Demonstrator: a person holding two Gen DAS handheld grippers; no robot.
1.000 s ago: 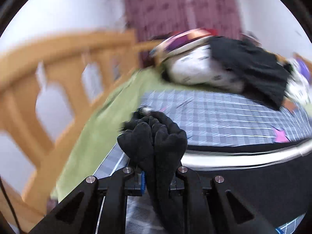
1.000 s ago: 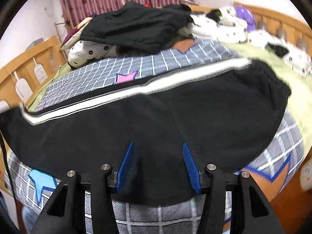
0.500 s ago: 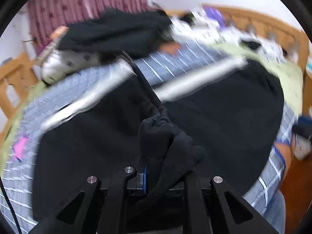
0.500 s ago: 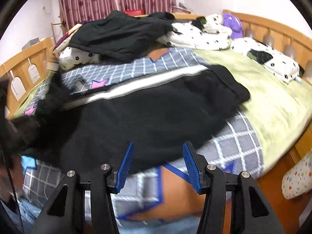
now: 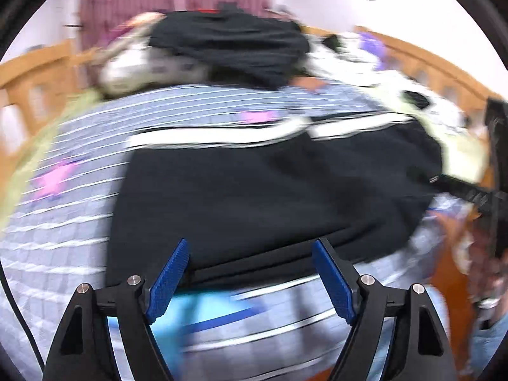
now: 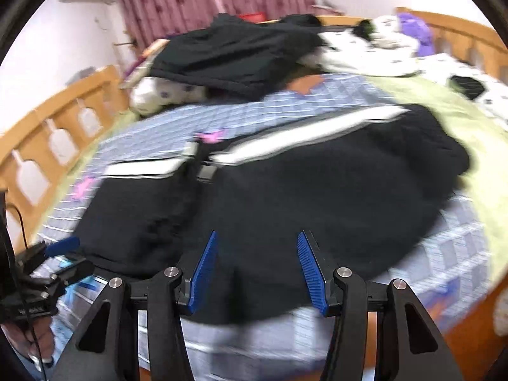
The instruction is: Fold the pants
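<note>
The black pants [image 5: 270, 190] with a white side stripe [image 5: 222, 138] lie folded over on the checked bedsheet; the right wrist view shows them too [image 6: 301, 197], one layer lapped over the other. My left gripper [image 5: 250, 273] is open and empty, just off the pants' near edge. My right gripper [image 6: 257, 266] is open and empty above the pants' near edge. The left gripper also shows at the left edge of the right wrist view [image 6: 60, 254].
A pile of black clothes [image 6: 235, 54] and spotted white bedding [image 6: 365, 50] lies at the far end of the bed. Wooden bed rails [image 6: 47, 133] run along the left and far right. A green blanket [image 6: 460, 117] lies right of the pants.
My left gripper was shut on the pants' leg end, carried it across over the rest of the pants, and has let go and opened. The right gripper stayed open.
</note>
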